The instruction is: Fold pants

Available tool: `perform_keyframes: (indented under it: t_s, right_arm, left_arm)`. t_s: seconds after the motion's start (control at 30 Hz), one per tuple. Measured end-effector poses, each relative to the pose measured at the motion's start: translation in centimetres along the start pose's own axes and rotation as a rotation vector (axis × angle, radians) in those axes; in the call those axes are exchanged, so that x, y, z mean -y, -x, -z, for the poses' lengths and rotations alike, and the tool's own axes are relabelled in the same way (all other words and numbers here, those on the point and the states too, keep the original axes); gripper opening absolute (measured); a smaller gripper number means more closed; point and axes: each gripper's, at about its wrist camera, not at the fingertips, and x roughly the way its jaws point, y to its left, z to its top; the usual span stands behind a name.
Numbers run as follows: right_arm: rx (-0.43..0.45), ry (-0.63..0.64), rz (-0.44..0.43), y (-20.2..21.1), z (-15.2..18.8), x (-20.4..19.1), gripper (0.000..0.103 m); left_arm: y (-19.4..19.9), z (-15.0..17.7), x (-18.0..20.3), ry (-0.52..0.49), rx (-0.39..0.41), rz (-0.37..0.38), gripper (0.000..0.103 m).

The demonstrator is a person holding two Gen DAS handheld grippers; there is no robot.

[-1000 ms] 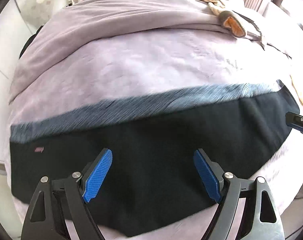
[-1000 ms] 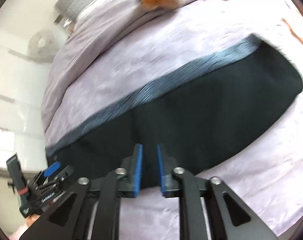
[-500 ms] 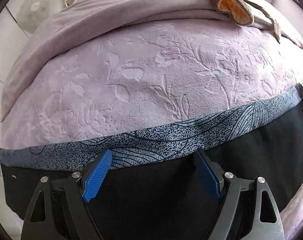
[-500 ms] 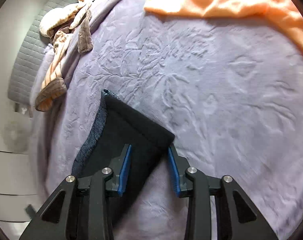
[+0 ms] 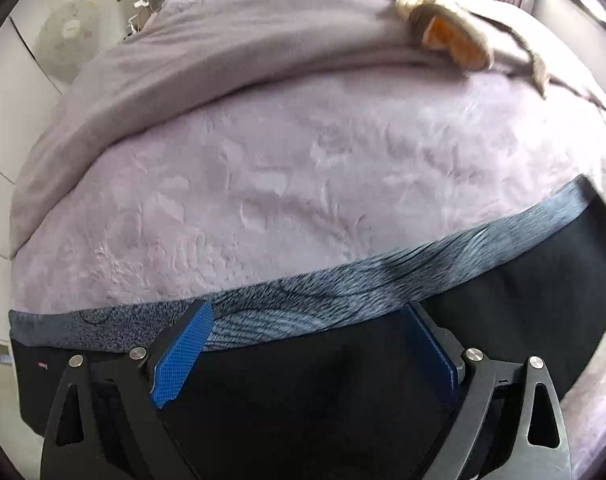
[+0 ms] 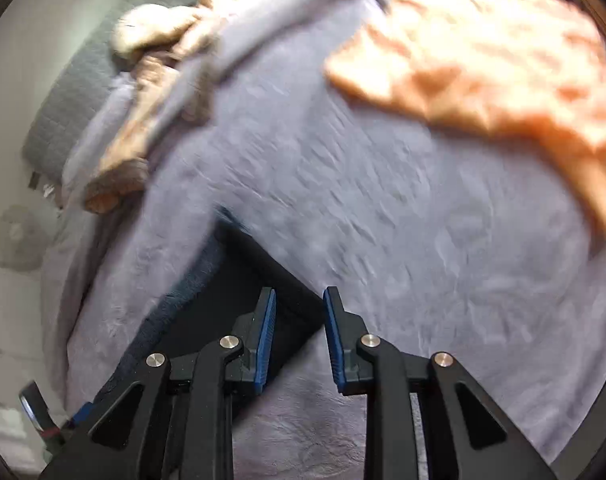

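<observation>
Black pants [image 5: 343, 380] with a blue-grey patterned side stripe [image 5: 383, 280] lie flat across a lilac bedspread [image 5: 283, 180]. My left gripper [image 5: 307, 316] hangs over the pants near the stripe. Its jaws are opening wide, and the blue pads [image 5: 183, 352] press on nothing. In the right wrist view one end corner of the pants [image 6: 263, 280] points up between the fingers of my right gripper [image 6: 300, 296]. That gripper stands narrowly open above the corner, with a gap showing between its pads [image 6: 265, 336] and the cloth lying flat on the bed.
An orange garment [image 6: 503, 60] lies on the bed beyond the right gripper. A beige striped garment [image 5: 435, 20] is bunched near the grey headboard [image 6: 71, 100]. A white fan [image 5: 69, 32] stands beside the bed at the left. The folded duvet [image 5: 223, 60] runs along the far side.
The left view has advanced over the pants to the stripe, and its jaws stand wider. The right view has swung from the middle of the pants to their end corner, bringing the orange garment into view.
</observation>
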Motion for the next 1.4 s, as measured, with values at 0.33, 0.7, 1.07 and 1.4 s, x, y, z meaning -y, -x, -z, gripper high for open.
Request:
perform_keyframes:
  t_s: [0.33, 0.7, 1.07, 1.4]
  right_arm:
    - [-0.309, 0.433, -0.133, -12.8, 2.5, -12.9, 0.024]
    - [-0.235, 0.207, -0.062, -10.1, -1.3, -8.6, 0.027]
    - [-0.375, 0.218, -0.164, -3.4, 8.9, -9.8, 0.055]
    - [-0.468, 0.134, -0.174, -1.1, 15.6, -9.7, 0.063]
  left_arm:
    - [-5.1, -0.9, 1.0, 0.089, -0.055, -0.036, 0.096]
    - [-1.6, 0.2, -2.4, 0.036, -0.098, -0.044, 0.096]
    - [3.3, 7.3, -5.3, 0.055, -0.189, -0.007, 0.096]
    - [5.6, 9.4, -4.2, 0.022, -0.23, 0.013, 0.096]
